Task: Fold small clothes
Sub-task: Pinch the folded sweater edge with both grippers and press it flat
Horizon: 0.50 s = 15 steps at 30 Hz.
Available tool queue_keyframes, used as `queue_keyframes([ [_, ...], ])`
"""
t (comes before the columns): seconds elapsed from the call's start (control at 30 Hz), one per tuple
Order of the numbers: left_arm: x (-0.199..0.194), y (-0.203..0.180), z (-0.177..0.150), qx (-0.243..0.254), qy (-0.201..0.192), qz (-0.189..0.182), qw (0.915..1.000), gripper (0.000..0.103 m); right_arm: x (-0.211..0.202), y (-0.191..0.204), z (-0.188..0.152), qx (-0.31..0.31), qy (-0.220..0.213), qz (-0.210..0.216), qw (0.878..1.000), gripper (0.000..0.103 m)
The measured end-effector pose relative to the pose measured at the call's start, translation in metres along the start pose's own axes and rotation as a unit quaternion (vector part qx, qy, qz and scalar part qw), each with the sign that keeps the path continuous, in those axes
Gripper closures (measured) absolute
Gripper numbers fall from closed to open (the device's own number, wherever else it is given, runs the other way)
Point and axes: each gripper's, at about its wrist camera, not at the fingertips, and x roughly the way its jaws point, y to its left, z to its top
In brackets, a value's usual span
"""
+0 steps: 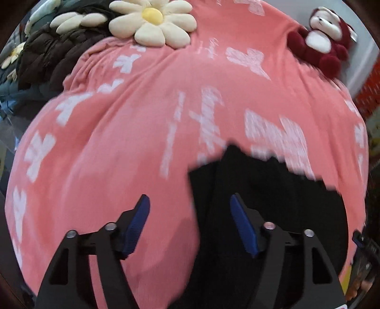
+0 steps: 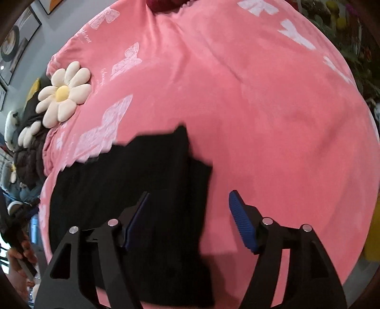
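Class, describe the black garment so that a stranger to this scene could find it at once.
Start at the pink blanket with white butterfly prints. The black garment lies flat on its near part. It is the only plain black cloth there; the flower cushion is cream.

Pink butterfly blanket point(image 1: 142, 147) under black garment point(image 1: 261, 190), flower cushion point(image 1: 152, 21), plush monkey point(image 1: 325, 40).

We find no text we can read. The pink blanket point(image 2: 261, 118) carries white script lines beside its butterfly prints, far ahead and left of the right gripper's fingers point(image 2: 242, 225), too small and blurred to make out.
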Motion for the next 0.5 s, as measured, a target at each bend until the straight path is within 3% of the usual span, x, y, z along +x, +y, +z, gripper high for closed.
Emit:
queue_keyframes([
  [0.17,0.002,0.01,-0.069,-0.018,0.066,-0.027,0.9973,0.032,-0.005,-0.006,-0.062,0.016,0.04,0.0,0.999,0.037],
  [0.23,0.008,0.017,-0.085,-0.051,0.081,-0.046,0.9943,0.036,0.0,-0.007,-0.078,0.026,0.056,0.01,0.998,0.037],
  [0.27,0.01,0.018,-0.091,-0.064,0.084,-0.053,0.9929,0.041,0.003,-0.006,-0.08,0.024,0.061,0.02,0.998,0.052],
  [0.3,0.009,0.018,-0.094,-0.069,0.081,-0.048,0.9931,0.053,0.007,-0.003,-0.082,0.014,0.07,0.015,0.997,0.065],
  [0.33,0.006,0.016,-0.093,-0.062,0.079,-0.042,0.9941,0.084,0.006,-0.002,-0.081,0.015,0.075,0.02,0.997,0.092],
  [0.37,0.004,0.015,-0.091,-0.062,0.091,-0.055,0.9924,0.097,0.001,-0.002,-0.08,0.02,0.071,0.025,0.997,0.092],
  [0.5,-0.033,0.023,-0.081,-0.062,0.078,-0.081,0.9917,0.099,-0.042,0.003,-0.073,0.006,0.043,0.032,0.999,0.092],
])
